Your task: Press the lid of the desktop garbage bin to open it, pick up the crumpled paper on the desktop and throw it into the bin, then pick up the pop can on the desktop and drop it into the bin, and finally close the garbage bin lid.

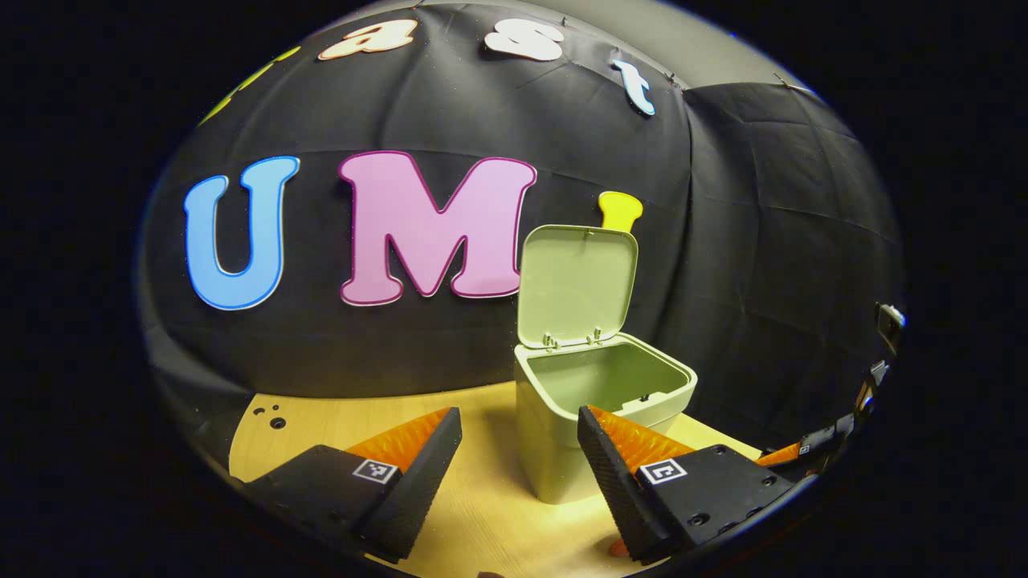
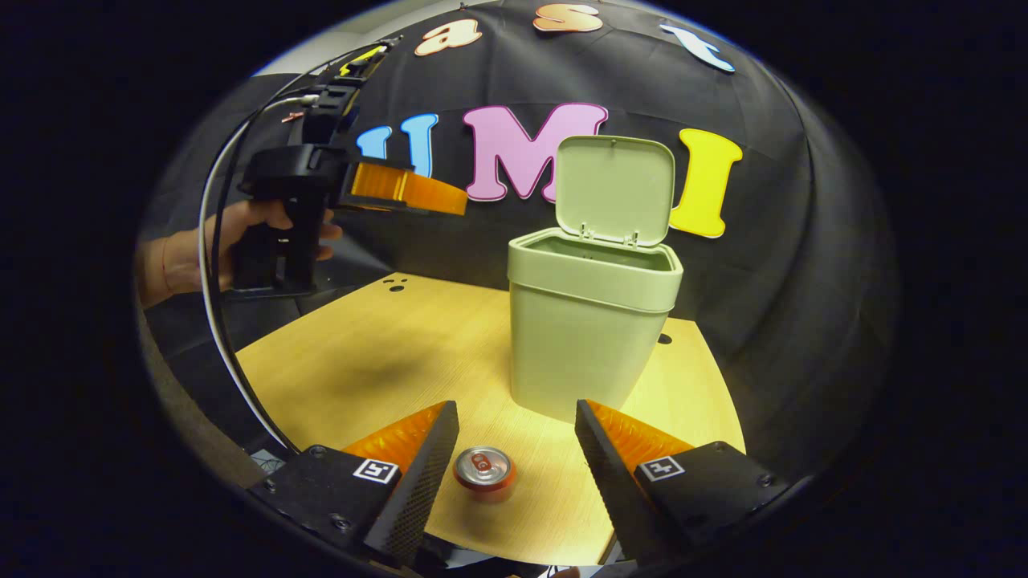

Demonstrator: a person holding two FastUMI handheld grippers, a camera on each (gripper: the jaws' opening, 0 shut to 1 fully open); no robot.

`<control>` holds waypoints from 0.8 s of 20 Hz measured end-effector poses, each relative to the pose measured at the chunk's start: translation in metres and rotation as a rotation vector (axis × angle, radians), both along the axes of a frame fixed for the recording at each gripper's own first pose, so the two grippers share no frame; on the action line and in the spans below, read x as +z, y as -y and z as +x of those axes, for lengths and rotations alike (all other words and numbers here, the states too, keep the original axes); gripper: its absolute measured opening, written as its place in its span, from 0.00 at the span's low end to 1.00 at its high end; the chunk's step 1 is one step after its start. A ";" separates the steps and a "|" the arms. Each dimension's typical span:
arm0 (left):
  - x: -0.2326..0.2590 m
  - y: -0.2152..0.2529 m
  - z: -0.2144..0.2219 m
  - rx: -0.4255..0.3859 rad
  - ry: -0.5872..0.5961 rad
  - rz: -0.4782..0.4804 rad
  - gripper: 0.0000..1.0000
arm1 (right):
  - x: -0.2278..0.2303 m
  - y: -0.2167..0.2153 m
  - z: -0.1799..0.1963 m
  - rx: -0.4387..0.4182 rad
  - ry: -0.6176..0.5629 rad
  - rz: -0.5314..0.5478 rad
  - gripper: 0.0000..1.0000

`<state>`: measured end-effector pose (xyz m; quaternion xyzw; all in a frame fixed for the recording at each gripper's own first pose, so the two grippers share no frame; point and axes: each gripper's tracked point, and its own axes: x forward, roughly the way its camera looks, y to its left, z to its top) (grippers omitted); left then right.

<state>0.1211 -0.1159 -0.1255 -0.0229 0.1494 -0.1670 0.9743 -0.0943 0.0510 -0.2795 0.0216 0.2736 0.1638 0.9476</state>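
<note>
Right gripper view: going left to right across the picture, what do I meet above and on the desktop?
Hand → left gripper held up in the air → pop can on the desktop → garbage bin, lid standing open.

recording booth | black cloth wall point(image 1: 763, 241) | wooden desktop point(image 2: 385, 361)

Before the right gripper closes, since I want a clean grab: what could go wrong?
The can stands upright between the open right gripper fingers; an off-centre squeeze could tip it. The bin stands close behind, so a forward lift might bump it. Its lid is up; a knock could drop it shut.
</note>
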 end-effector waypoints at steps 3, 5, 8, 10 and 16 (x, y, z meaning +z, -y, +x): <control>0.000 -0.010 -0.025 -0.018 -0.014 -0.033 0.95 | -0.014 -0.009 -0.003 0.019 -0.024 -0.005 0.92; 0.000 -0.025 -0.034 0.019 -0.016 -0.038 0.95 | -0.025 -0.014 -0.006 0.027 -0.045 -0.007 0.93; -0.005 -0.050 -0.049 0.085 -0.023 -0.030 0.95 | -0.042 -0.020 -0.009 0.041 -0.074 -0.014 0.93; -0.010 -0.065 -0.059 0.117 -0.032 -0.024 0.95 | -0.055 -0.024 -0.009 0.053 -0.090 -0.029 0.93; -0.023 -0.103 -0.087 0.181 -0.061 0.002 0.95 | -0.090 -0.031 -0.017 0.059 -0.164 -0.036 0.93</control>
